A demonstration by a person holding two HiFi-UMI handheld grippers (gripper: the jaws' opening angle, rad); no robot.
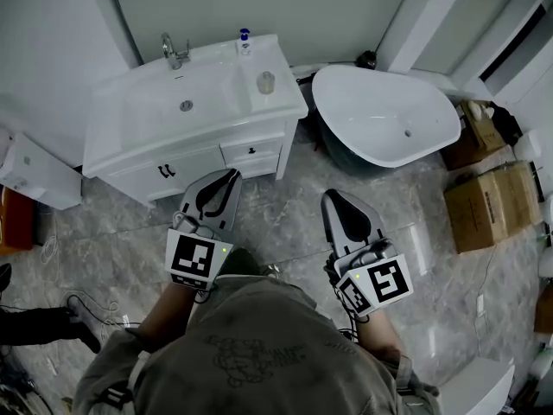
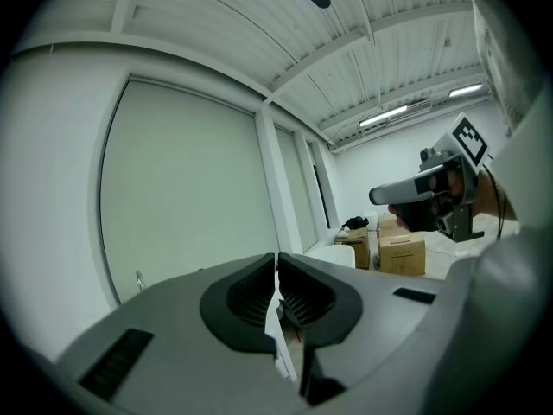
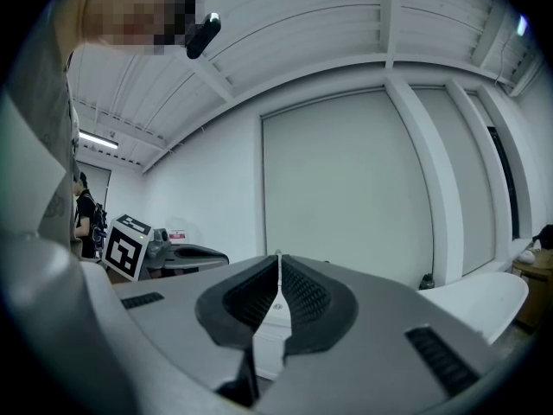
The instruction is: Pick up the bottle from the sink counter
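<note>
**Approach step: both grippers empty, bottle not reached**

Closest in, the left gripper and right gripper are held in front of the body. Each has its jaws clenched together with nothing between them, and both gripper views confirm this. They point roughly level toward the vanity.

Bare marble floor lies between the grippers and the cabinet front. Nothing on it blocks the path.

On the sink counter, a small cup sits right of the basin, nearer than the target. The bottle, which has a blue cap, stands upright at the back edge, right of the faucet and near the wall.

Next move, as I read it: close in, open one gripper's jaws, and reach over or past the cup. The cup is the main thing to knock over, and the wall behind the bottle leaves little overshoot.

Off to the right are a bathtub and cardboard boxes, well clear of the reach line.
</note>
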